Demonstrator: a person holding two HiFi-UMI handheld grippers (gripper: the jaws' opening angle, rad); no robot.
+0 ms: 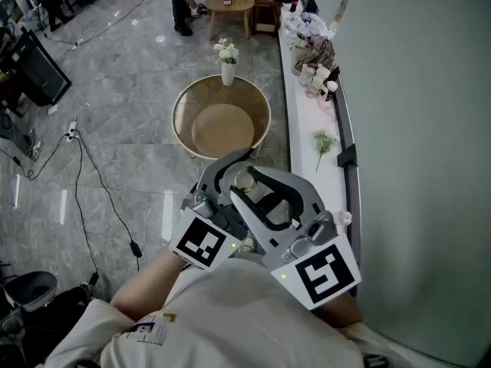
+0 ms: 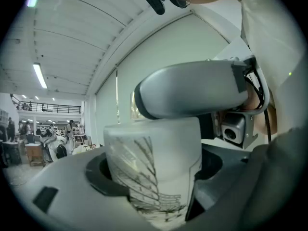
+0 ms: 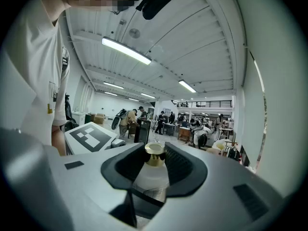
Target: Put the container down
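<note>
Close in front of my chest I hold a white container [image 2: 154, 167] with a thin line drawing on its side and a gold cap [image 3: 155, 150]. My left gripper [image 2: 154, 186] is shut wide on its body. My right gripper [image 3: 155, 167] is shut on its narrow top, its dark pads on either side just below the cap. In the head view both grippers [image 1: 230, 186] [image 1: 280, 205] cross over the container [image 1: 244, 181], and only its top shows between the grey jaws. The right gripper's jaw [image 2: 192, 95] fills the upper part of the left gripper view.
Below and ahead stands a round wooden table [image 1: 222, 121] with a vase of white flowers [image 1: 227, 60] at its far edge. A white ledge [image 1: 307, 136] runs along the wall on the right, with a green sprig [image 1: 324, 142] and clutter [image 1: 314, 52]. Cables [image 1: 100, 182] cross the floor at left.
</note>
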